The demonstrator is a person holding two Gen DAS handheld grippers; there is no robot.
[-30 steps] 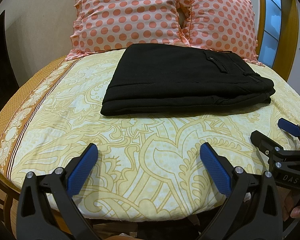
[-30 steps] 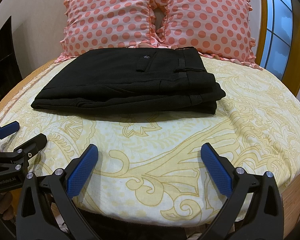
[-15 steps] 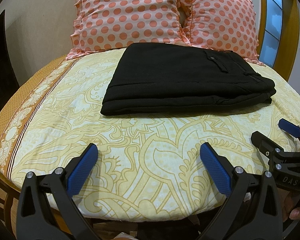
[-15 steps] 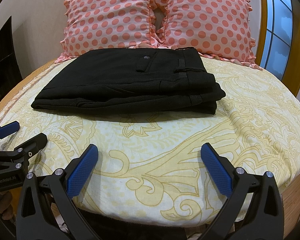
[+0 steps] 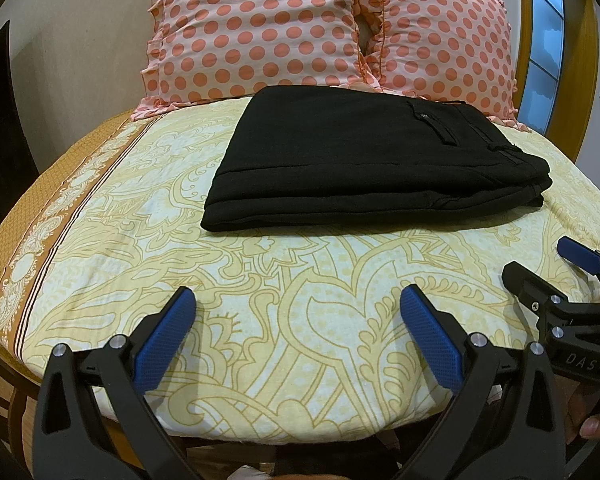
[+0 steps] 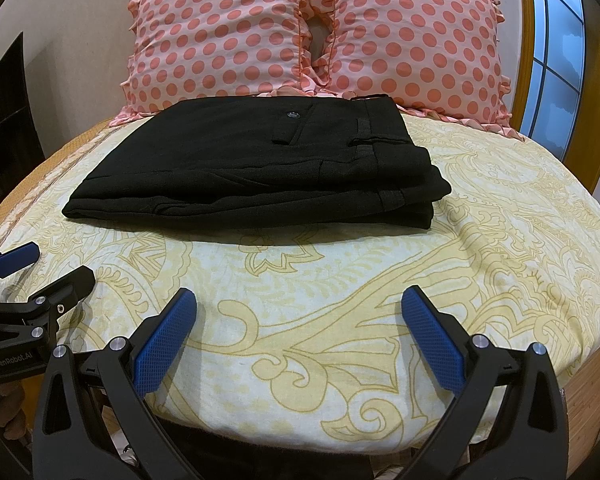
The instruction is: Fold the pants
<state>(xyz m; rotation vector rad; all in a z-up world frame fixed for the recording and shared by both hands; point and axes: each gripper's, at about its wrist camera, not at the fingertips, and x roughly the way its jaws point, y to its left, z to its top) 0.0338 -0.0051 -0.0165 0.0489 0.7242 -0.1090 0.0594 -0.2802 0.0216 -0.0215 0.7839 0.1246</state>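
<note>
Black pants (image 5: 364,160) lie folded in a flat rectangular stack on the bed, waistband and pocket to the right; they also show in the right wrist view (image 6: 260,168). My left gripper (image 5: 298,300) is open and empty, hovering over the sheet near the bed's front edge, well short of the pants. My right gripper (image 6: 300,300) is open and empty, beside it to the right, also short of the pants. Each gripper shows in the other's view, the right one in the left wrist view (image 5: 548,268) and the left one in the right wrist view (image 6: 48,268).
The bed carries a cream and yellow patterned sheet (image 5: 300,280) with a brown border on the left (image 5: 40,232). Two pink polka-dot pillows (image 6: 220,32) (image 6: 412,36) stand behind the pants. A wooden frame and window (image 6: 556,40) are at the right.
</note>
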